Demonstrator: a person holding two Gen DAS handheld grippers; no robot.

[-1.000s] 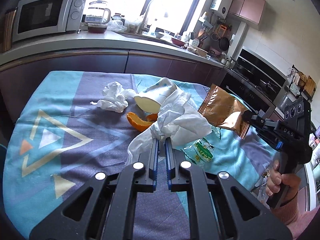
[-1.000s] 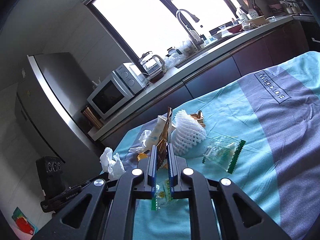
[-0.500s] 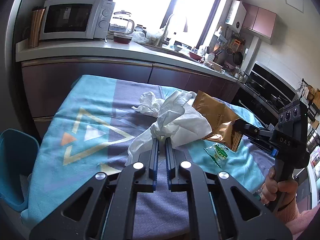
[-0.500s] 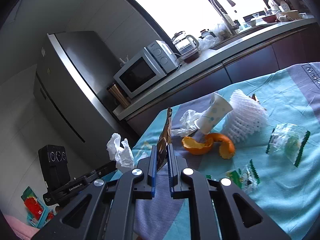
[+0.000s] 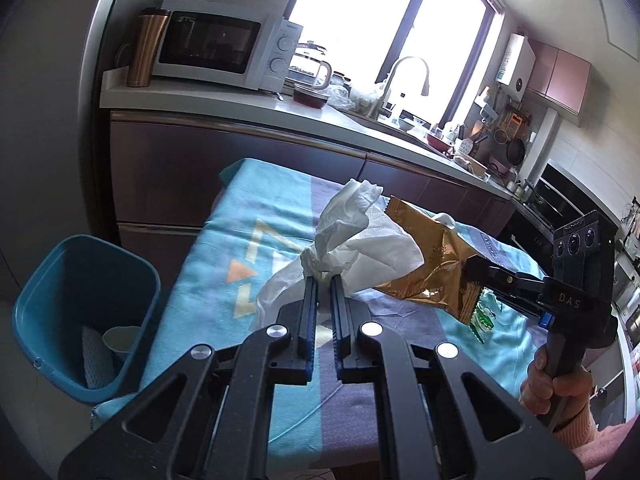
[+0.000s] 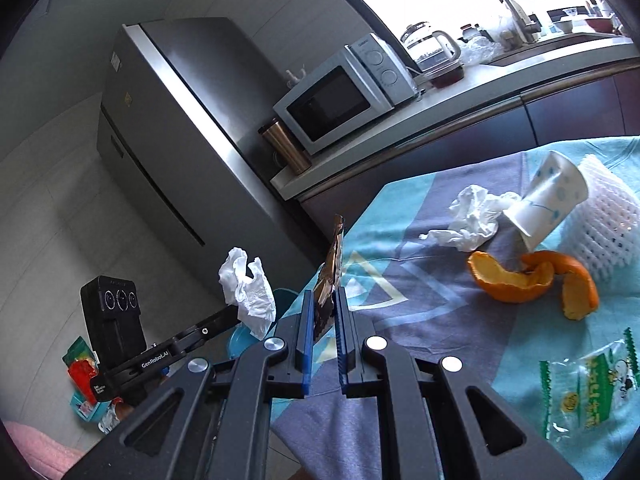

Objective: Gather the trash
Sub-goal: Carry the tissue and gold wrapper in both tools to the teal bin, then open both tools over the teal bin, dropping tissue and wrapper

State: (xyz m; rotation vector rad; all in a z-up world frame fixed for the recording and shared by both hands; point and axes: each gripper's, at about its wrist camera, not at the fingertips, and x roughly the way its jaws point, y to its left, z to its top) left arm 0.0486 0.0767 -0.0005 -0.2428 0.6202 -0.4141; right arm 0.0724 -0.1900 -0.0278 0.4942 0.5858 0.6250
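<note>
The left gripper [image 5: 324, 280] is clamped on a crumpled white paper tissue [image 5: 356, 236], the right gripper [image 6: 323, 300] on a crinkled gold foil snack wrapper [image 6: 332, 268]; both hang above the table's edge, near the blue plastic waste bin [image 5: 40, 312] on the floor. This looks like the carry-to-bin step. Next, each piece needs to be brought over the bin's mouth and let go. The bin's near side is cut off, and its contents are hard to identify.
</note>
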